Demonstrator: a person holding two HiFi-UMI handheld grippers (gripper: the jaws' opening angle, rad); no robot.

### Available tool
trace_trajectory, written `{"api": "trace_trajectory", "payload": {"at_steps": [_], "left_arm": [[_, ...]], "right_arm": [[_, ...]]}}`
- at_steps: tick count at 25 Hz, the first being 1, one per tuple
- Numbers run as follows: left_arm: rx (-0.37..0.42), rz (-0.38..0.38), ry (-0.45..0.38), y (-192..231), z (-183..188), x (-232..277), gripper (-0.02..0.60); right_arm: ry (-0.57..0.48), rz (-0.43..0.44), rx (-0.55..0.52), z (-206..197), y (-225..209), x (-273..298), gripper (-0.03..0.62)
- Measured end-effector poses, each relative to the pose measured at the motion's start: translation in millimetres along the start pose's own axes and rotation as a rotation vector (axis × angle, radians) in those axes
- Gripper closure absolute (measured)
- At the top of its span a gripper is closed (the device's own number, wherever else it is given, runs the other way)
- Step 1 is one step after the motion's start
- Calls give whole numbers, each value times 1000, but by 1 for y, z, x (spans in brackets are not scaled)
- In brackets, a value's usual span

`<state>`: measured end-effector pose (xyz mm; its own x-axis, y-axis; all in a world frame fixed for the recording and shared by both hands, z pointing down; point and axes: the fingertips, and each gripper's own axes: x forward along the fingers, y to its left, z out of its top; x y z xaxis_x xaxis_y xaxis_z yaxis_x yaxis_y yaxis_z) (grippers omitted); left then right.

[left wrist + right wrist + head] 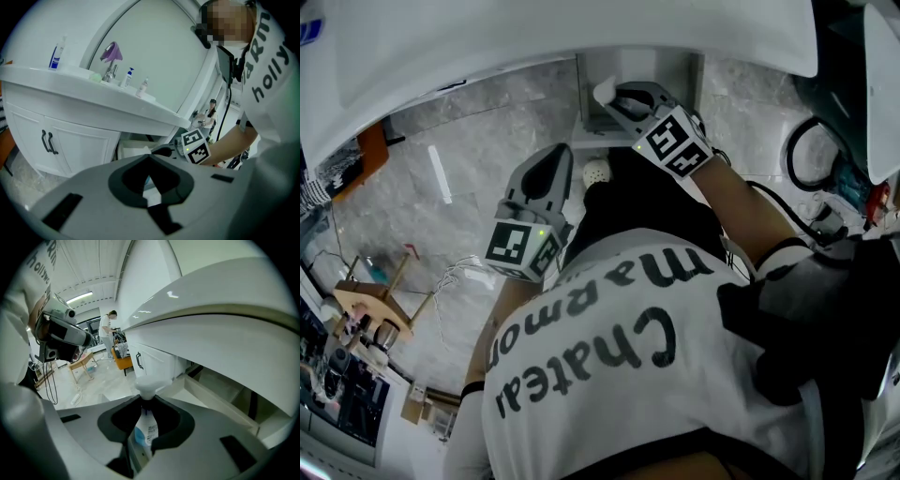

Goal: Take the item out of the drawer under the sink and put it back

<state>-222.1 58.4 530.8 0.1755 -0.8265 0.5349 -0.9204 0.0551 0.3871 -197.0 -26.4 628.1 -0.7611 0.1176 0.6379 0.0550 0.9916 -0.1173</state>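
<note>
My right gripper (pixel 146 401) is shut on a small bottle (pixel 145 430) with a white cap (pixel 149 385) and a blue and white label, pinching it just below the cap. The bottle hangs over the open white drawer (pixel 211 394) under the sink basin (pixel 225 329). In the head view the right gripper (pixel 607 96) reaches into the drawer (pixel 591 131) below the sink (pixel 581 37), with the white cap (pixel 602 91) at its tip. My left gripper (pixel 555 157) hovers lower left of it, jaws together with nothing held. The left gripper view shows its own jaws (pixel 150 158) and the right gripper's marker cube (pixel 196 146).
White cabinet doors with dark handles (pixel 48 141) stand left of the drawer. Bottles and a tap (pixel 111 70) sit on the sink top. A small white round thing (pixel 596 172) lies on the marble floor. Cables (pixel 455 281) and a wooden stool (pixel 375 300) are at the left.
</note>
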Motion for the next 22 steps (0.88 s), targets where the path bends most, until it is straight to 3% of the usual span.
{"api": "trace_trajectory", "payload": {"at_steps": [14, 22], "left_arm": [[32, -14, -19, -9, 6, -5, 577], [74, -36, -139, -16, 47, -17, 577]], "right_arm": [[-156, -96, 126, 40, -8, -25, 508], [-232, -205, 136, 72, 0, -67, 508]]}}
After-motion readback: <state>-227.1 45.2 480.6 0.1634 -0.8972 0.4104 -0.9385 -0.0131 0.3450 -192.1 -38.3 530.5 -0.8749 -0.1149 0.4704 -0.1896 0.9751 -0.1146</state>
